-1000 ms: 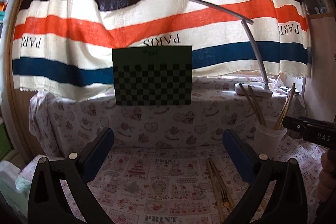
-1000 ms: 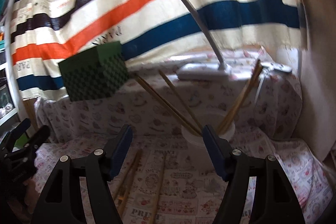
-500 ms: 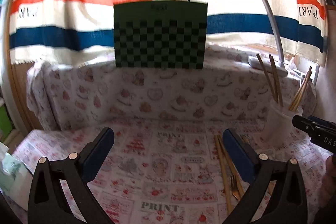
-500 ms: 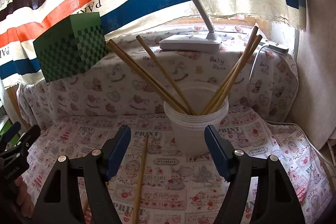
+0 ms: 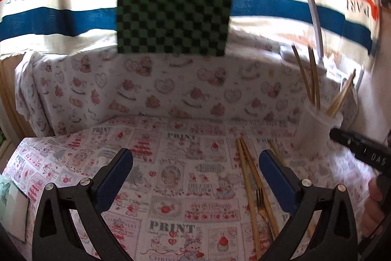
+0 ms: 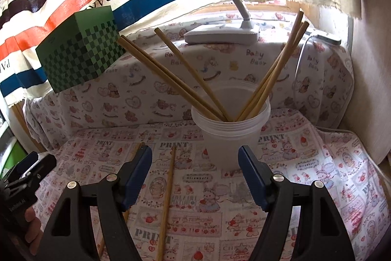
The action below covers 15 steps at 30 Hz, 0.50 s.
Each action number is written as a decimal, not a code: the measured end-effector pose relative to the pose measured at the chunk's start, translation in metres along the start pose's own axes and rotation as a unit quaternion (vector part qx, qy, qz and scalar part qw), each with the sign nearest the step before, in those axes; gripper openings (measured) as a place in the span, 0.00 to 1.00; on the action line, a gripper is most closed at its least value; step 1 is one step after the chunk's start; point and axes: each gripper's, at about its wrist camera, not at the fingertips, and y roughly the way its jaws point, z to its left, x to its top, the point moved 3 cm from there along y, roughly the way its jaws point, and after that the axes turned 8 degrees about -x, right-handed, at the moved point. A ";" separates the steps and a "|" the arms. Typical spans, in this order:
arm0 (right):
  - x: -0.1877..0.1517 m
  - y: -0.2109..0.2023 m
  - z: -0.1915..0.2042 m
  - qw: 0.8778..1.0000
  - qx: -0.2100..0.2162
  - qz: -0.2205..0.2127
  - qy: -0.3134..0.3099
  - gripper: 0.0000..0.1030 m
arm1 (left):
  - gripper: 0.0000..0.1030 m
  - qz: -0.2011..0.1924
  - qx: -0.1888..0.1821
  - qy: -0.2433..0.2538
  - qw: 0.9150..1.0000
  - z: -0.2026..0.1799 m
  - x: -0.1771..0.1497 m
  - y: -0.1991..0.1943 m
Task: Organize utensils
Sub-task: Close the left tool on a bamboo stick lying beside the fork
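A white plastic cup (image 6: 231, 136) stands on the printed cloth and holds several wooden chopsticks (image 6: 185, 87). My right gripper (image 6: 195, 171) is open and empty, just in front of the cup. A loose chopstick (image 6: 167, 197) lies on the cloth between its fingers. In the left wrist view my left gripper (image 5: 195, 175) is open and empty above the cloth. A pair of chopsticks (image 5: 249, 185) and a small fork (image 5: 262, 206) lie beside its right finger. The cup (image 5: 316, 131) stands at the right there.
A green checkered box (image 5: 173, 14) sits on the raised ledge behind. A white desk lamp base (image 6: 222, 34) stands on the ledge behind the cup. A striped curtain hangs at the back. The other gripper's body (image 5: 361, 153) shows at the right edge.
Both grippers have moved lower and closer to the cloth. The cup has grown larger in the right wrist view. Both grippers stay open.
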 end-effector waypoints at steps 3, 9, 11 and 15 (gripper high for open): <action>-0.001 0.002 0.001 1.000 0.002 0.007 -0.003 0.75 | 0.99 0.048 -0.027 0.005 0.998 -0.006 -0.007 0.014; -0.003 0.017 -0.010 0.998 0.008 0.058 0.021 0.75 | 0.96 0.136 -0.099 0.006 0.986 -0.023 -0.026 0.035; -0.004 0.022 -0.014 0.997 0.010 0.075 0.033 0.75 | 0.82 0.148 -0.108 0.018 0.983 -0.031 -0.032 0.037; -0.006 0.027 -0.018 0.994 0.012 0.098 0.038 0.75 | 0.63 0.172 -0.099 0.043 0.979 -0.043 -0.041 0.041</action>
